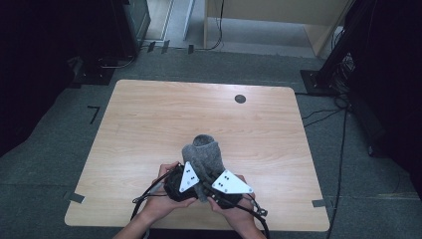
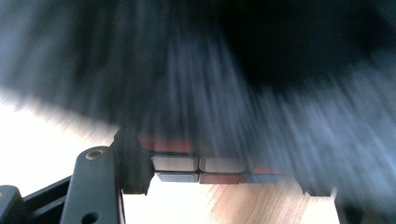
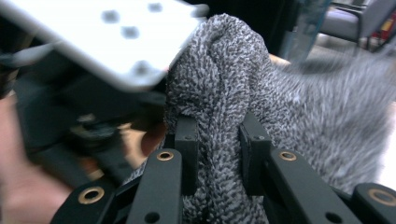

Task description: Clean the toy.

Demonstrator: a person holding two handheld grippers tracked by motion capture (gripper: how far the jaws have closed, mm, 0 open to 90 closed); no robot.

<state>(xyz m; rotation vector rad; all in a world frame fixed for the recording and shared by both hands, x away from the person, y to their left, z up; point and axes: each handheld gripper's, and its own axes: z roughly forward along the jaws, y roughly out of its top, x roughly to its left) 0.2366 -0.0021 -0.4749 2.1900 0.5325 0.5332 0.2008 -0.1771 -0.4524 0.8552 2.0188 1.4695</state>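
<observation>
A grey sock (image 1: 204,155) of thick, looped terry knit, rough and matt, bunches on a table (image 1: 149,119) of pale wood-grain laminate with a smooth, faintly shiny face. The right gripper (image 3: 217,140) shows matt black plastic jaws set with brass-coloured rivets. The left gripper (image 1: 186,186) carries a flat, pale grey plate with a dull finish.

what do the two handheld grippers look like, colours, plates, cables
Both grippers are black. The left gripper and the right gripper each carry a pale grey three-cornered plate on top, marked with small dark dots like screw heads. The jaws are flat black bars with brass-coloured rivets at the joints, seen in the right gripper view. Black cables trail back toward the person. The forearms show no sleeves.
</observation>
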